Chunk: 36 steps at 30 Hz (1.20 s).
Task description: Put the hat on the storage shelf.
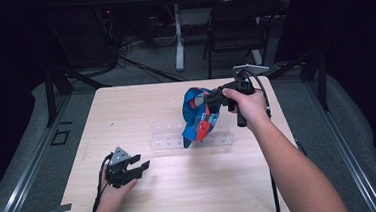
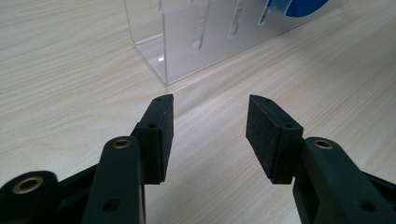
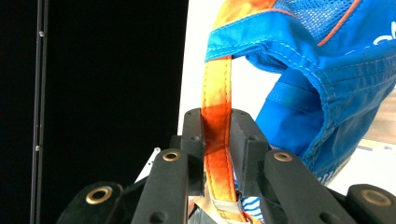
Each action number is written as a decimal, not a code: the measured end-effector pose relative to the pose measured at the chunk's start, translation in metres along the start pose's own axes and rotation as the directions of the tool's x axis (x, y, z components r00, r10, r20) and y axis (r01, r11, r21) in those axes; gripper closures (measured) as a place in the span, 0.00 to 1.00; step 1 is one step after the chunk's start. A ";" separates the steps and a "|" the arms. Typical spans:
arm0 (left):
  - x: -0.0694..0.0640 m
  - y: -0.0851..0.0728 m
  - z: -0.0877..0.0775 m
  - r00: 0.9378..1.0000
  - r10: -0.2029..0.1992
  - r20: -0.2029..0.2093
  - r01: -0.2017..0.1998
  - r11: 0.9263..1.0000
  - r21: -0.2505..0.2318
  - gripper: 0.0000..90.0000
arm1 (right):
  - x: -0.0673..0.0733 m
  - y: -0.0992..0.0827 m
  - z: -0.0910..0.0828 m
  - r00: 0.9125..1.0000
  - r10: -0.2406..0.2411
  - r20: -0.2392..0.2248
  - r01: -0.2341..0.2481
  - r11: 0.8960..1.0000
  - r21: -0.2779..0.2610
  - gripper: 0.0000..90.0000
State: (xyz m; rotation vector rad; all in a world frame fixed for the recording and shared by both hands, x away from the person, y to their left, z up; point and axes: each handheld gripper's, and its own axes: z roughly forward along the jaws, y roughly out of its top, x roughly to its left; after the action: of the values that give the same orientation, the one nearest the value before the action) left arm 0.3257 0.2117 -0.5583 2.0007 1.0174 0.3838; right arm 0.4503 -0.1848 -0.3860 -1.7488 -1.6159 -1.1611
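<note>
Above the clear acrylic rack (image 1: pixel 191 138) near the middle of the counter (image 1: pixel 141 109), the right gripper (image 1: pixel 210 98) holds a blue mesh-and-fabric bag (image 1: pixel 198 113) hanging limp, its jaws pinching the orange webbing strap (image 3: pixel 217 140). It looks light, soft and floppy, so the stitched strap seems the surest place to grip. The left gripper (image 1: pixel 139 168) rests on the counter nearby, jaws spread and holding nothing.
</note>
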 end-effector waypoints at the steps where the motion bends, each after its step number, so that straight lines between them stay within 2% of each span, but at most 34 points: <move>1: 0.000 0.000 0.000 1.000 0.001 0.000 -0.001 1.000 0.001 0.58 | 0.000 0.000 0.000 1.000 0.003 0.003 -0.003 1.000 -0.004 0.86; 8: 0.000 0.000 0.000 1.000 -0.003 0.001 0.003 1.000 0.000 0.58 | -0.006 -0.001 -0.001 1.000 -0.002 0.027 0.002 1.000 -0.001 0.83; 13: 0.000 0.000 0.000 1.000 -0.005 0.000 0.005 1.000 -0.001 0.58 | -0.010 -0.002 -0.003 0.998 -0.010 0.059 0.011 1.000 -0.011 0.77; 15: 0.000 0.000 0.000 1.000 -0.004 0.000 0.004 1.000 0.000 0.58 | -0.012 -0.003 -0.005 0.996 -0.023 0.083 0.025 0.999 -0.023 0.71; 17: 0.000 0.000 0.000 1.000 -0.004 -0.001 0.004 1.000 0.000 0.58 | -0.011 -0.003 -0.006 0.995 -0.029 0.093 0.031 0.999 -0.026 0.69; 18: 0.000 0.000 0.000 1.000 -0.001 -0.002 0.001 1.000 -0.001 0.58 | -0.012 -0.004 -0.007 0.991 -0.048 0.126 0.054 0.997 -0.046 0.65; 19: 0.000 0.000 0.000 1.000 -0.001 -0.002 0.001 1.000 -0.001 0.58 | -0.012 -0.004 -0.007 0.991 -0.048 0.126 0.054 0.997 -0.046 0.65; 21: 0.000 0.000 0.000 1.000 0.000 -0.001 0.000 1.000 0.000 0.58 | -0.014 -0.006 -0.008 0.984 -0.069 0.162 0.076 0.996 -0.040 0.64; 23: 0.000 0.000 0.000 1.000 0.000 -0.001 0.000 1.000 0.000 0.58 | -0.016 -0.007 -0.009 0.982 -0.071 0.175 0.080 0.996 -0.044 0.63; 24: 0.000 0.000 0.000 1.000 0.000 -0.001 0.000 1.000 0.000 0.58 | -0.017 -0.008 -0.010 0.978 -0.089 0.187 0.095 0.995 -0.025 0.63; 26: 0.000 0.000 0.000 1.000 0.002 -0.001 -0.002 1.000 0.001 0.58 | -0.017 -0.009 -0.009 0.978 -0.087 0.191 0.095 0.995 -0.032 0.63; 29: 0.000 0.000 0.000 1.000 0.002 -0.002 -0.002 1.000 0.001 0.58 | -0.019 -0.013 -0.011 0.968 -0.110 0.226 0.121 0.992 -0.032 0.61; 30: 0.000 0.000 0.000 1.000 0.002 -0.002 -0.002 1.000 0.001 0.58 | -0.019 -0.013 -0.011 0.968 -0.110 0.226 0.121 0.992 -0.032 0.61; 31: 0.000 0.000 0.000 1.000 0.000 -0.002 0.000 1.000 0.000 0.58 | -0.021 -0.016 -0.011 0.960 -0.129 0.248 0.142 0.989 -0.038 0.60; 32: 0.000 0.000 0.000 1.000 0.000 -0.002 0.000 1.000 0.000 0.58 | -0.022 -0.018 -0.012 0.957 -0.137 0.256 0.150 0.988 -0.034 0.60; 33: 0.000 0.000 0.000 1.000 -0.001 -0.002 0.001 1.000 0.000 0.58 | -0.022 -0.018 -0.012 0.957 -0.137 0.256 0.150 0.988 -0.034 0.60; 35: 0.000 0.000 0.000 1.000 -0.001 -0.002 0.001 1.000 0.000 0.58 | -0.025 -0.024 -0.013 0.949 -0.161 0.272 0.175 0.984 -0.030 0.58; 36: 0.000 0.000 0.000 1.000 -0.001 -0.002 0.001 1.000 0.000 0.58 | -0.025 -0.024 -0.013 0.949 -0.161 0.272 0.175 0.984 -0.030 0.58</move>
State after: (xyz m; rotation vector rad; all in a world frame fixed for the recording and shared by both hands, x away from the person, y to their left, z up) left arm 0.3257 0.2115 -0.5585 2.0004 1.0201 0.3855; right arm 0.4250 -0.2048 -0.4046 -1.9002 -1.9424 -1.0874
